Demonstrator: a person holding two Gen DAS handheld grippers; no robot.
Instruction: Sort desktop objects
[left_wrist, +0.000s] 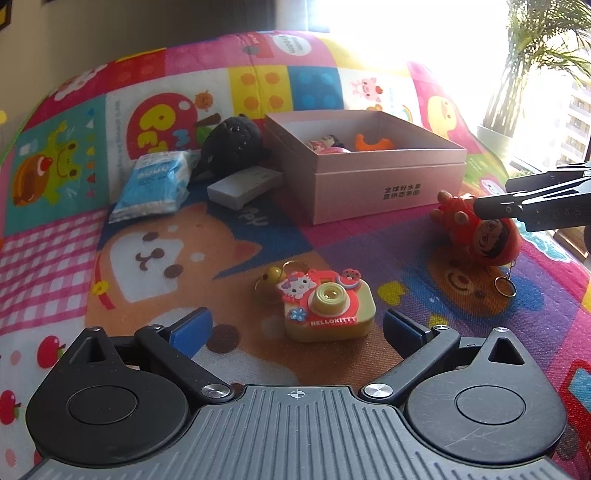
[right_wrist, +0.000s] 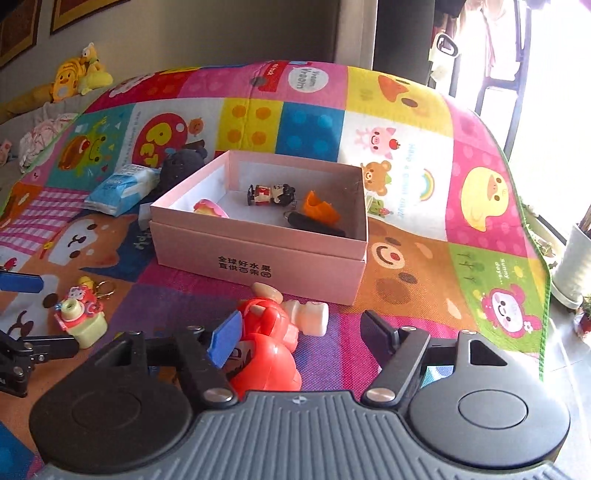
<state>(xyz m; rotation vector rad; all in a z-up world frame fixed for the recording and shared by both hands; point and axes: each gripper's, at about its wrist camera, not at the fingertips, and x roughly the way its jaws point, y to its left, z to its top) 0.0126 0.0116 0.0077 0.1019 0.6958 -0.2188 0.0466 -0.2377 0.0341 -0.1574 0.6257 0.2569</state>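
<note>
Quilted patchwork mat, rectangular pink cardboard box, glossy rubbery toy camera

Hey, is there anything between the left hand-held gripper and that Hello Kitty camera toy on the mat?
Nothing visible. The left hand-held gripper is open, and the camera toy lies on the mat just ahead of its fingertips, with only bare mat between them. The pink box sits farther back.

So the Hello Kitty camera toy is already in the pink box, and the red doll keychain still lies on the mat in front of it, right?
Not quite. The Hello Kitty camera toy is not in the pink box; it lies on the mat, between the open fingers of the left hand-held gripper, as the left wrist view shows. The red doll keychain does lie on the mat in front of the box.
</note>
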